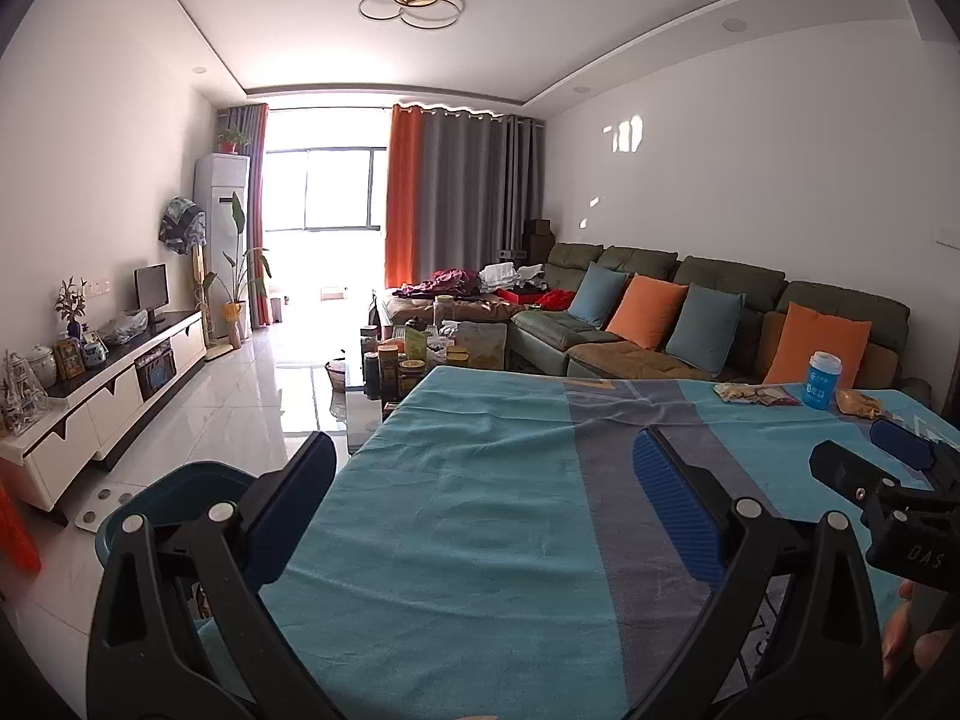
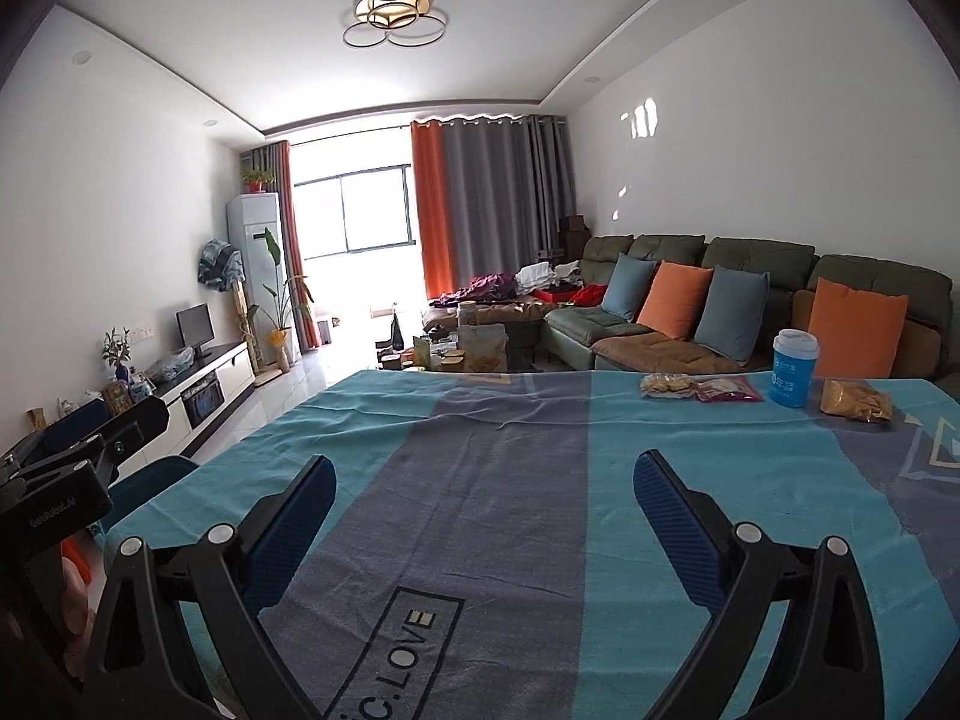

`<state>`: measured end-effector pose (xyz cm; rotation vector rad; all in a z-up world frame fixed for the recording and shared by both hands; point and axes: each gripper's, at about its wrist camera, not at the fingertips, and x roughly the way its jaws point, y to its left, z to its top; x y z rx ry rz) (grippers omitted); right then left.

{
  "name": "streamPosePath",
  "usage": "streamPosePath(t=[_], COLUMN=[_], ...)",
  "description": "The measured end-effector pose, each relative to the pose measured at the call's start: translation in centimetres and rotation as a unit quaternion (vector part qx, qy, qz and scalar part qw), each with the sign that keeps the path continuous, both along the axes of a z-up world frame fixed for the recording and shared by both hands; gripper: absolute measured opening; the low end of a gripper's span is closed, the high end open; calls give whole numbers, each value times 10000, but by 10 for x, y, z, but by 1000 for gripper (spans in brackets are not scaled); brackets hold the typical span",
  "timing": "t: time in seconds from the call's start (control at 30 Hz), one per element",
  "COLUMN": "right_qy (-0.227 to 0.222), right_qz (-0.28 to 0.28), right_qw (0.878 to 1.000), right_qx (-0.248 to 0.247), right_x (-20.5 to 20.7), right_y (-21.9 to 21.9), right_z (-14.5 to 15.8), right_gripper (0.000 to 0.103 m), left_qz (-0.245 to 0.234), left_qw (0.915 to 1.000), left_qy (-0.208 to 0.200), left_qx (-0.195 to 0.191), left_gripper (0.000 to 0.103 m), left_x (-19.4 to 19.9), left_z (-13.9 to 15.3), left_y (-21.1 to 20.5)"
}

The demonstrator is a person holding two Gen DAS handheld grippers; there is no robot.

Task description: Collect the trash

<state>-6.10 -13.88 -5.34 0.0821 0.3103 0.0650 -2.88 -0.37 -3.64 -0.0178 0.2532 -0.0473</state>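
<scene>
On the far right of the table, which is covered by a teal and grey cloth (image 2: 480, 420), lies the trash. There is a blue paper cup (image 2: 793, 375) with a pale lid, a clear packet of pale snacks (image 2: 665, 385), a red-edged packet (image 2: 729, 389) and a yellow-brown bag (image 2: 855, 401). The left wrist view shows the same cup (image 1: 823, 381) and bag (image 1: 858, 402). My right gripper (image 2: 483, 480) is open over the cloth, well short of them, with nothing between its fingers. My left gripper (image 1: 483, 462) is open and empty too, near the table's left side.
A dark teal rounded object (image 1: 180, 486), a bin or a seat, stands by the table's left edge. Beyond the table are a cluttered coffee table (image 1: 420, 354), a green sofa (image 1: 720, 300) with cushions and a white TV cabinet (image 1: 120, 384). A hand (image 1: 900, 624) holds the right gripper (image 1: 864, 450).
</scene>
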Motion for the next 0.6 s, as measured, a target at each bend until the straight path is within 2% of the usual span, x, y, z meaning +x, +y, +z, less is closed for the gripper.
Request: streamPosePath(t=[0.6], right_qy=[-186], right_qz=[-228], right_qw=[9996], right_qx=[33], right_x=[-12], right_y=[-11], right_z=[7], right_gripper=[96], left_qz=[-64], left_qw=[9998], left_qy=[-147], left_qx=[100], left_gripper=[97], left_x=[0], left_z=[4], left_y=[-10])
